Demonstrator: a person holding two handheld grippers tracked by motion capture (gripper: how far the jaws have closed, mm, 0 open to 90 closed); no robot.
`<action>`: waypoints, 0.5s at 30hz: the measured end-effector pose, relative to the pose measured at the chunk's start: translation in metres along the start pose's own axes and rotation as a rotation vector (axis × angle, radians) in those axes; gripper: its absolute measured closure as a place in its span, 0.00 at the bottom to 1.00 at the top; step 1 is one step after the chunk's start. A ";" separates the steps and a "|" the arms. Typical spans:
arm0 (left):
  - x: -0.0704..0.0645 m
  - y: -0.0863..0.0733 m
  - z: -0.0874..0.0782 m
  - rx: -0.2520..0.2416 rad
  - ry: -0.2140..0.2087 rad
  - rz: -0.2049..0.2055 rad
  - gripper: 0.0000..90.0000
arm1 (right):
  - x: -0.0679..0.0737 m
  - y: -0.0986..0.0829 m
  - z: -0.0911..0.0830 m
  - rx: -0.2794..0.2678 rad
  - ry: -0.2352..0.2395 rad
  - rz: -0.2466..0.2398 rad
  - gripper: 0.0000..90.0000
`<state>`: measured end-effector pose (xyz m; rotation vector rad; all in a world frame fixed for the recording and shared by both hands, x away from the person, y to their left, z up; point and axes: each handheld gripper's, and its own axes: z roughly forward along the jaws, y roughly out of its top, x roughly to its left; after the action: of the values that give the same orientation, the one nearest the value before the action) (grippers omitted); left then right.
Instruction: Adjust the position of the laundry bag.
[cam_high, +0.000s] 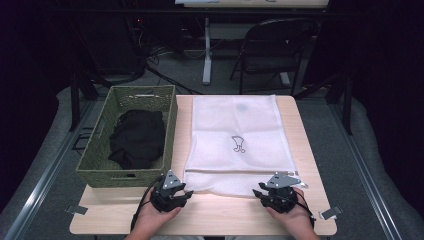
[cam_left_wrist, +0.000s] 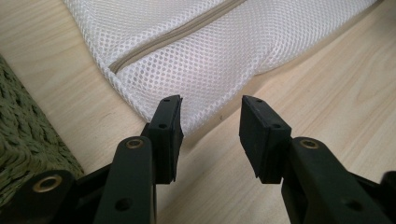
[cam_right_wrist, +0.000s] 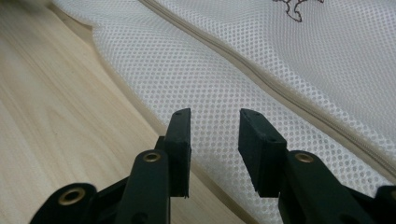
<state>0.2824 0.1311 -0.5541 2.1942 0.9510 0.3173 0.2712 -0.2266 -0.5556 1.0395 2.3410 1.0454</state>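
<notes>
Both hands rest low, the left claw (cam_high: 186, 193) and right claw (cam_high: 257, 192) each gaping.

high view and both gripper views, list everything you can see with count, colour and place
white mesh zip-up laundry bag: 1, white with a small dark emblem, flat on the table's middle and right
woven green rectangular basket: 1, olive green, table's left side
black crumpled cloth: 1, black, inside the basket
light wooden table: 1, pale wood, under everything
dark folding chair: 1, dark, beyond the table
left gripper: 1, black, open at the bag's near left corner
right gripper: 1, black, open at the bag's near right edge
</notes>
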 end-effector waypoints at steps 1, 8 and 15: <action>0.000 0.000 0.000 0.000 0.000 -0.005 0.66 | -0.001 0.000 0.000 0.005 -0.005 0.002 0.72; 0.002 0.001 0.001 0.000 -0.009 -0.006 0.66 | -0.004 -0.001 0.004 0.019 -0.001 0.006 0.73; -0.001 0.002 0.002 -0.002 -0.012 0.003 0.66 | -0.002 -0.002 0.008 0.041 0.005 -0.005 0.72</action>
<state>0.2838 0.1282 -0.5537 2.1937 0.9406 0.3057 0.2764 -0.2250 -0.5619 1.0468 2.3770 1.0038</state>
